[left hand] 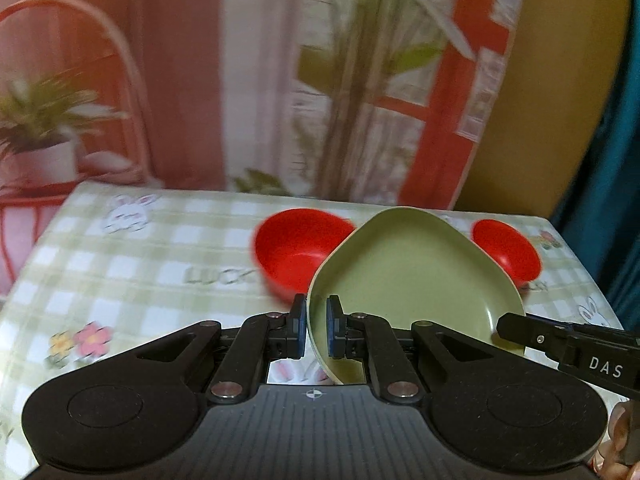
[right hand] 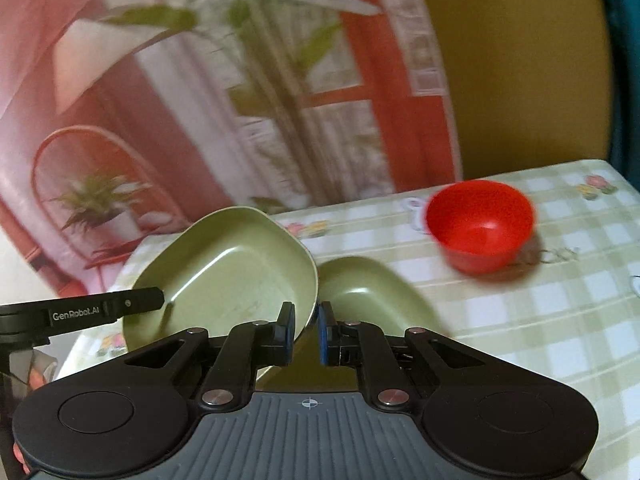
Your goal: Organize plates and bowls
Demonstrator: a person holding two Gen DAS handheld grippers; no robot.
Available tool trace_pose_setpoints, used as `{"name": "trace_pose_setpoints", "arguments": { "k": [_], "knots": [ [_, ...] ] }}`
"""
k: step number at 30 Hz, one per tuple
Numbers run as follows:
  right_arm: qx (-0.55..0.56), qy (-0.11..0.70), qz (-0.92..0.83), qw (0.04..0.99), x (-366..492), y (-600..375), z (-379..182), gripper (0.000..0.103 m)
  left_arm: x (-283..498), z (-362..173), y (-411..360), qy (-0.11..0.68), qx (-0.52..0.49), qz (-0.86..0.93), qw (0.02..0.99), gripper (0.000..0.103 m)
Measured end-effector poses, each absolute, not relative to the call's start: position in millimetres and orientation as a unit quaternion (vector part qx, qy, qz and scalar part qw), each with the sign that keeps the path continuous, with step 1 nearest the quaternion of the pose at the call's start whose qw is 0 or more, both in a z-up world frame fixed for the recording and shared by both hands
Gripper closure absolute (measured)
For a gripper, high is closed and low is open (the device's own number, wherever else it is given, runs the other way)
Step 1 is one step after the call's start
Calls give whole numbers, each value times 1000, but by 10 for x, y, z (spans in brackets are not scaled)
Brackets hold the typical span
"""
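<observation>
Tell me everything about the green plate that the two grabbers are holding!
The pale green, rounded-square plate looks like smooth matte plastic, with a raised rim and a flat, empty bottom. It is held tilted over the checked tablecloth. The left gripper pinches one side of its rim and the right gripper pinches the opposite side. A second green plate lies on the cloth close by.

- The green plate (left hand: 416, 276) looks like smooth, matt plastic.
- The red bowls (right hand: 480, 226) look like glossy plastic.
- The checked tablecloth (left hand: 132, 264) has a slight sheen.
</observation>
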State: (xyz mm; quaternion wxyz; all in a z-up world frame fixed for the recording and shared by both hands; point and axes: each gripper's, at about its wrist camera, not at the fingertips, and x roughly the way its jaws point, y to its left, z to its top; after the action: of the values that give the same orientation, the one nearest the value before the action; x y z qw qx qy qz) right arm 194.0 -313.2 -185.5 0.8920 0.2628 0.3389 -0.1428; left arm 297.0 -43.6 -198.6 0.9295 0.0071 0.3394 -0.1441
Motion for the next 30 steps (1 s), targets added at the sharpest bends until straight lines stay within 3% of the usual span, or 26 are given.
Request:
{"name": "trace_pose_setpoints", "arguments": {
  "k": [11, 30],
  "knots": [
    [285, 344, -173, 878, 1814, -3495, -2118, 92, 3183, -2277, -967, 362, 54, -162, 916, 92],
    [296, 370, -180, 862, 1836, -3571, -2306, 91, 3255, -2454, -1044, 385, 81, -168, 904, 92]
  ]
}}
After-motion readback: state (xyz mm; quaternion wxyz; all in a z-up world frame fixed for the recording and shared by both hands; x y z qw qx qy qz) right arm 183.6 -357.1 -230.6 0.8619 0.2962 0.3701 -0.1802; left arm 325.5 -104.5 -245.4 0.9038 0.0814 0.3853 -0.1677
